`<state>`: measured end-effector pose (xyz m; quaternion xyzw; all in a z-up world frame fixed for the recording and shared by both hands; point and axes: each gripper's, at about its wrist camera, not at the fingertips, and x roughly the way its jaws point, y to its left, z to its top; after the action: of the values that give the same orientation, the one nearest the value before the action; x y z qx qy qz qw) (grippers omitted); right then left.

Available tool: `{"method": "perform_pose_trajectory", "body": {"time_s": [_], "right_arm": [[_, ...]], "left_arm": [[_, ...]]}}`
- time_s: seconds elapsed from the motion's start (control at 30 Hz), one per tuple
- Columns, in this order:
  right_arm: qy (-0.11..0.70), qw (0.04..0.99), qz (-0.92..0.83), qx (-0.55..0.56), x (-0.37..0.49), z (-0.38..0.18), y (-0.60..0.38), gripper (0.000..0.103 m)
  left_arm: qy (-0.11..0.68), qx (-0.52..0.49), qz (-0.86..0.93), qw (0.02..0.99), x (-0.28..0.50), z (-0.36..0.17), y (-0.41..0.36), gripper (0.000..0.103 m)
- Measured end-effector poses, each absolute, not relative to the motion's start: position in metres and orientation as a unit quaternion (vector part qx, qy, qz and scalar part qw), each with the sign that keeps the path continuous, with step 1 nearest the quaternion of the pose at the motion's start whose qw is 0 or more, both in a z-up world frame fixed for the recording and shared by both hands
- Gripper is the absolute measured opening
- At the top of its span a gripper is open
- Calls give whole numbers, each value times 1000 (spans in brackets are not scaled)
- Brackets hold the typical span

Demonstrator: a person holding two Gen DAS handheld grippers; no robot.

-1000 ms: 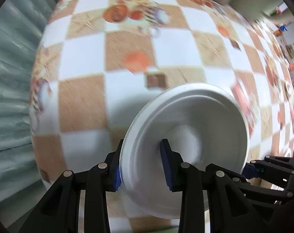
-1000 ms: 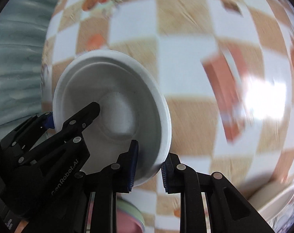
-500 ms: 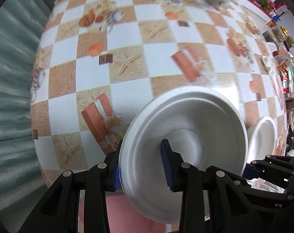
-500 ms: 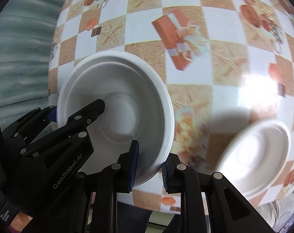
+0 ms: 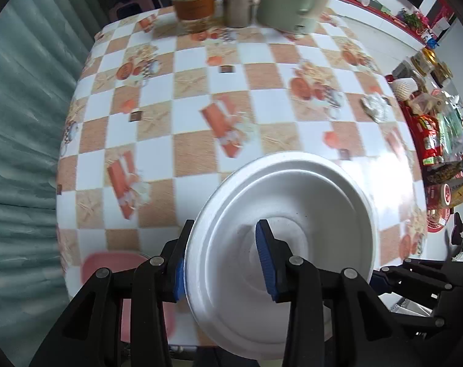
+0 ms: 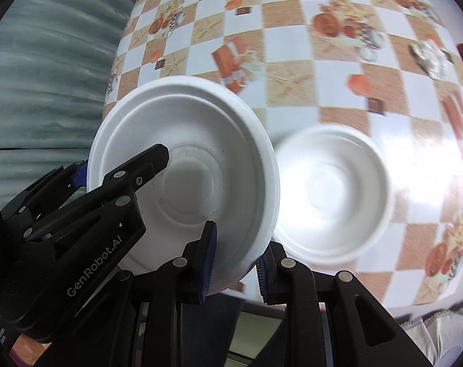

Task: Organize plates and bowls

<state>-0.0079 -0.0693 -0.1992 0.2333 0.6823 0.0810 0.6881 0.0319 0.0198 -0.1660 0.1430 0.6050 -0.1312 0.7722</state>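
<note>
Right wrist alone shows second bowl (image 6: 331, 195), maybe blurred, beside gripped bowl (image 6: 185, 183).

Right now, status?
Left gripper and right gripper both clamped on held bowl rim. Second bowl on table. Nothing blocking.

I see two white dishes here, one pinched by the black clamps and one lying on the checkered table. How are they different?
The held dish is off the table, tilted, with both grippers' fingers clamped on its rim; the other dish lies flat on the tablecloth, untouched. The held one looks larger, though it is nearer the camera. The lying one is blurred and washed out by glare. Both are white, round, with stepped rings.
</note>
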Motion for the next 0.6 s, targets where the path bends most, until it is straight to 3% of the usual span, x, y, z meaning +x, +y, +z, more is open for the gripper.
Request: {"method": "perform_pose_trajectory", "body": {"time_s": [0.27, 0.6], "right_arm": [[687, 693, 61, 210, -53, -198, -115, 27], [697, 690, 27, 192, -53, -210, -142, 27]], "left_arm": [[617, 135, -148, 761, -8, -172, -27, 42], [643, 113, -164, 739, -3, -196, -52, 42]]}}
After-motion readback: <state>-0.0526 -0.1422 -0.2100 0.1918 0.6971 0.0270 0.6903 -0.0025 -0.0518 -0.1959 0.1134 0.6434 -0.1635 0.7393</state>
